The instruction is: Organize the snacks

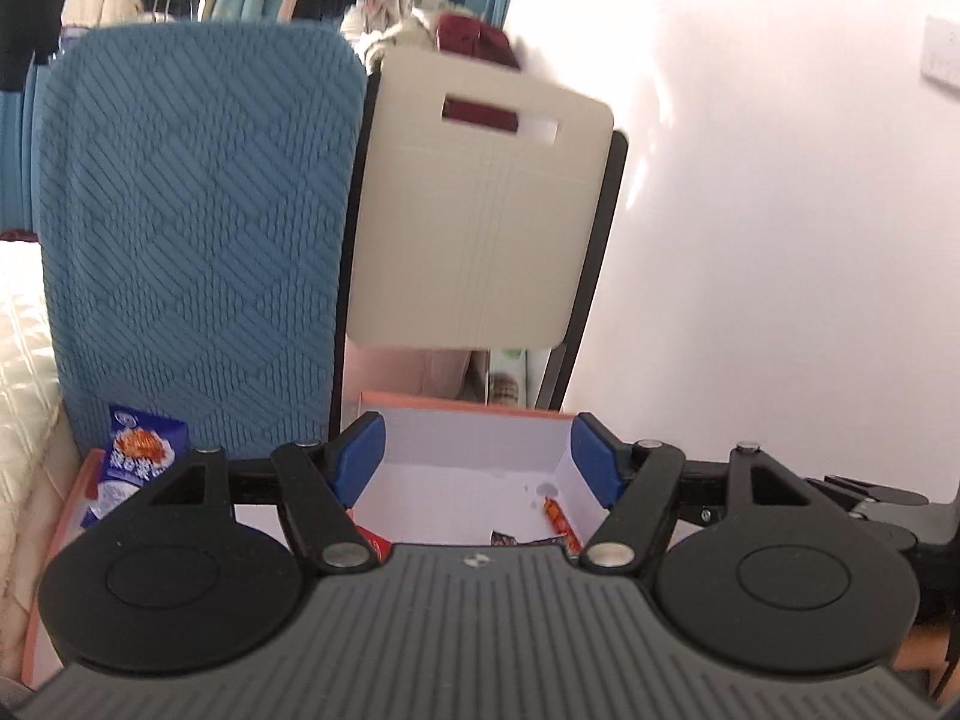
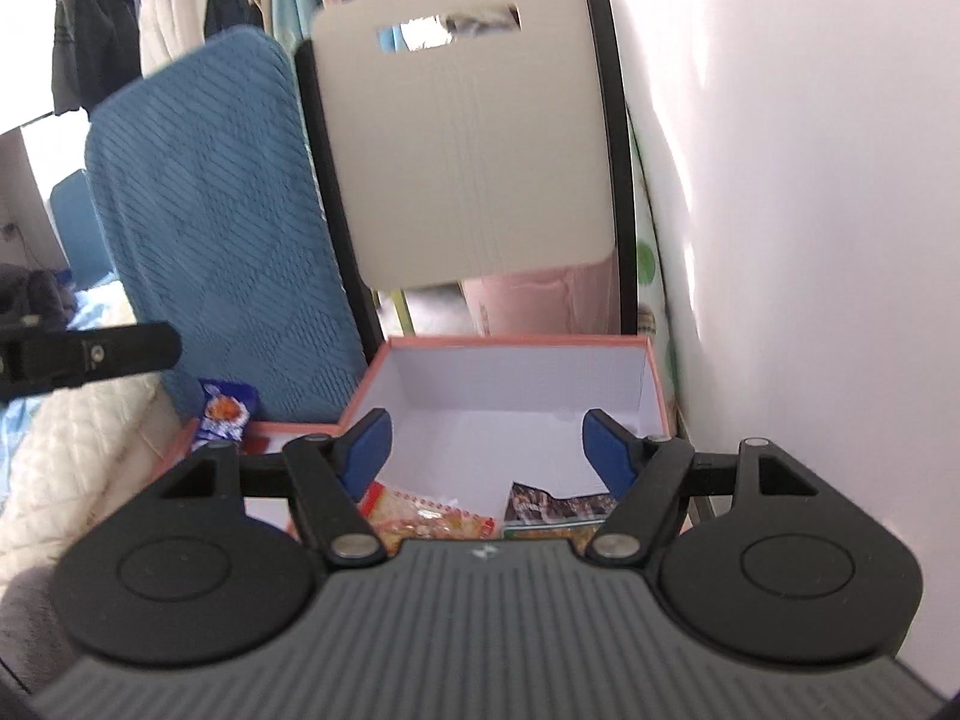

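Observation:
An orange box (image 1: 468, 405) with a white inside stands open below both grippers. My left gripper (image 1: 477, 456) hangs over it, open, with nothing between its blue pads. Under it lie a red-orange stick packet (image 1: 561, 519) and a dark wrapper (image 1: 504, 538). My right gripper (image 2: 489, 450) is also open and holds nothing above the same box (image 2: 510, 339). On the box floor are a yellow-orange snack bag (image 2: 426, 516) and a dark brown packet (image 2: 552, 504). A blue and white carton (image 1: 141, 456) stands outside to the left, in the orange lid; the same carton (image 2: 225, 408) shows in the right wrist view.
A blue textured cushion (image 1: 192, 228) and a beige board with a handle slot (image 1: 480, 228) lean behind the box. A white wall (image 1: 780, 240) runs close on the right. Cream quilted bedding (image 2: 78, 462) lies left. A black part of the other gripper (image 2: 90, 354) juts in at left.

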Motion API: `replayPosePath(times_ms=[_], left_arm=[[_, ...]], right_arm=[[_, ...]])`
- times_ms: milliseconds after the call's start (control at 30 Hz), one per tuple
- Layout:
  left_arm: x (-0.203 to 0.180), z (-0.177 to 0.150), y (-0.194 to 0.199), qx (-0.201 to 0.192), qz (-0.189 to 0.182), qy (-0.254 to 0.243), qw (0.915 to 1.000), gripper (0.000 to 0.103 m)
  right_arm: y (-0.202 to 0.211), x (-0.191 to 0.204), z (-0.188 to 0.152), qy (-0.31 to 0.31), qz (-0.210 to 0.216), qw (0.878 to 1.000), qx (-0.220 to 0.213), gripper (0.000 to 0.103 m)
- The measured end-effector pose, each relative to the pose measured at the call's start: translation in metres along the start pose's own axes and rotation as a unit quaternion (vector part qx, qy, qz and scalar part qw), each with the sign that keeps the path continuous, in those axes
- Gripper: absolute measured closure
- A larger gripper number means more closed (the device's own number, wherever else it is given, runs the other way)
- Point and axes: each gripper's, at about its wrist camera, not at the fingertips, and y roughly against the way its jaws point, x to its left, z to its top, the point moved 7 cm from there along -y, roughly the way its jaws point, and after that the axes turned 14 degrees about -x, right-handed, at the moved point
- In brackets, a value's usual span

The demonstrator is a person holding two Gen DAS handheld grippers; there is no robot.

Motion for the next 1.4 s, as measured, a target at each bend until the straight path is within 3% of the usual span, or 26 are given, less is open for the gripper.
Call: replayPosePath(times_ms=[233, 533, 800, 1067, 1400], left_arm=[[-0.005, 0.015, 0.037, -0.019, -0.012, -0.004, 0.9997, 0.030], [-0.007, 0.000, 0.085, -0.026, -0.019, -0.004, 0.9995, 0.030], [0.005, -0.019, 0.112, -0.031, -0.010, -0.001, 0.9995, 0.030], [0.014, -0.047, 0.117, -0.005, -0.004, 0.003, 1.0000, 0.030], [0.029, -0.064, 0.128, 0.000, 0.015, 0.009, 0.9998, 0.030]], right_arm=[[0.041, 0.017, 0.008, 0.007, 0.006, 1.000, -0.023, 0.031], [0.091, 0.030, 0.007, 0.003, 0.006, 0.999, -0.044, 0.031], [0.111, 0.044, -0.008, -0.001, 0.002, 0.999, -0.052, 0.031], [0.122, 0.045, -0.033, -0.016, -0.005, 0.999, -0.041, 0.031], [0.125, 0.053, -0.050, -0.009, -0.006, 0.999, -0.031, 0.031]])
